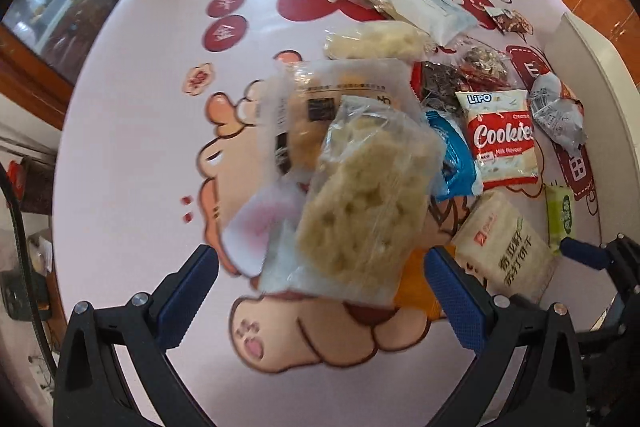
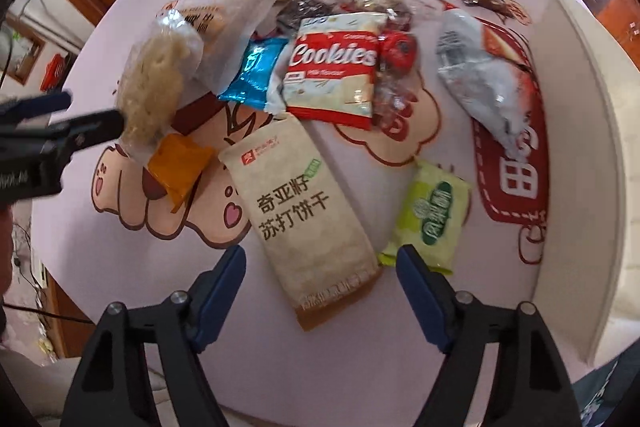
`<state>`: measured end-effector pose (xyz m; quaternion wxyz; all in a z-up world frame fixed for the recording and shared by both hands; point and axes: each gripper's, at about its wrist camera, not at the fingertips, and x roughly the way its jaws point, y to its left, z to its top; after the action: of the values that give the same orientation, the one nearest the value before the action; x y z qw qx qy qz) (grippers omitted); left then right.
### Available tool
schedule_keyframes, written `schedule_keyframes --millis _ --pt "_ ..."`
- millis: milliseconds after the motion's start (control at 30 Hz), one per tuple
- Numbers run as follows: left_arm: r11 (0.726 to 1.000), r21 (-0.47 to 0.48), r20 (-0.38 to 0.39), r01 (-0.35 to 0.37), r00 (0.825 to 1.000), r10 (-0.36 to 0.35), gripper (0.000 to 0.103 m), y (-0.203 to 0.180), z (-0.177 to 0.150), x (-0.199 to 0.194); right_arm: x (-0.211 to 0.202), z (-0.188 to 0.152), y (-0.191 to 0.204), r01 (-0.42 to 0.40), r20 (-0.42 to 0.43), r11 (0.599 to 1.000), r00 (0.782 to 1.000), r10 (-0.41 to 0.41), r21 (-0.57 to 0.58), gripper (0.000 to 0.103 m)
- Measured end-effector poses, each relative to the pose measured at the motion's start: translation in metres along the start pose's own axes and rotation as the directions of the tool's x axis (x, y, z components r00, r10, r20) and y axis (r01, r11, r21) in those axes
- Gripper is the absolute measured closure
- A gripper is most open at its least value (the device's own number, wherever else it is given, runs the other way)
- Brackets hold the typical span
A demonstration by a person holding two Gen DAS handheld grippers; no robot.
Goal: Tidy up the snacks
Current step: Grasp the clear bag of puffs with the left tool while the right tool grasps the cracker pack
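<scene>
1. The snacks lie in a loose heap on a round table [image 2: 100, 75] with a pink cartoon-print cover; a white tray or box wall [image 2: 580, 155] stands at the table's right edge — probably where the packets are meant to go, though that is a guess.
2. The right gripper [image 2: 320, 291] points almost straight down over the beige soda-cracker packet [image 2: 308, 203]. Its jaws stand wide, one on either side of the packet's lower end, and the pads do not press on it; it holds nothing.
3. The left gripper [image 1: 320, 291] is likewise spread wide and empty, with the clear-wrapped rice-puff bar [image 1: 360, 203] between its fingers. That bar rests tilted on a larger clear pastry bag [image 1: 320, 107], and an orange packet [image 2: 180, 167] lies just beside it.
4. To seat the right grip well, I would centre the pads across the packet's narrow width, not over the crimped end seal, and close only until the wrapper stops sliding — crackers break easily.
5. The green packet [image 2: 432, 215] lies touching the right-hand finger [image 2: 416, 291], so that side needs watching so the packet is not nipped too.
6. The rice-puff bar sits loose atop the heap; a squeeze at mid-length should keep it from pivoting.
7. The red Cookies packet [image 2: 332, 67], the blue foil packet [image 2: 252, 71] and the silver packet [image 2: 480, 79] lie farther in, untouched.
</scene>
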<state>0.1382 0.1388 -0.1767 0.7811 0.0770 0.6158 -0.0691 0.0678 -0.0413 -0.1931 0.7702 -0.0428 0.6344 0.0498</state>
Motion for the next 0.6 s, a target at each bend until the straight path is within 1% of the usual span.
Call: schedule_keyframes --millis 133,233,300,367,433,467,533,600 --pt "0.999 0.002 -0.034 0.043 0.998 -0.043 0.002 -0.003 0.011 0.018 0.016 0.008 0.009 0.02 -0.008 0.999 1.0 -0.02 -0.03 0.026" --pt "0.999 0.012 -0.042 0.053 0.998 -0.052 0.006 -0.007 0.015 0.027 0.03 0.016 0.011 0.03 -0.025 0.999 0.999 -0.031 -0.039 0.029" --pt "0.998 0.016 -0.05 0.065 0.997 -0.064 0.01 -0.008 0.017 0.032 0.034 0.019 0.015 0.055 -0.01 0.996 0.998 -0.055 -0.069 0.031" --pt "0.996 0.015 -0.072 0.085 0.994 -0.084 0.026 -0.009 0.019 0.039 0.038 0.02 0.02 0.063 -0.004 0.994 0.998 -0.064 -0.085 0.033" --pt "0.994 0.007 -0.092 0.105 0.99 -0.104 0.034 -0.008 0.017 0.044 0.043 0.019 0.026 0.06 0.002 0.994 0.998 -0.06 -0.09 0.036" --pt "0.995 0.005 -0.086 0.103 0.991 -0.102 0.035 -0.008 0.017 0.044 0.044 0.019 0.027 -0.005 -0.013 0.993 1.0 0.003 -0.12 0.037" --pt "0.994 0.012 -0.066 0.106 0.992 -0.105 0.037 -0.008 0.017 0.044 0.046 0.02 0.03 -0.003 -0.014 0.993 1.0 0.002 -0.116 0.039" --pt "0.994 0.024 -0.061 0.106 0.993 -0.104 0.04 -0.008 0.016 0.043 0.043 0.019 0.029 -0.006 -0.018 0.994 1.0 0.004 -0.112 0.042"
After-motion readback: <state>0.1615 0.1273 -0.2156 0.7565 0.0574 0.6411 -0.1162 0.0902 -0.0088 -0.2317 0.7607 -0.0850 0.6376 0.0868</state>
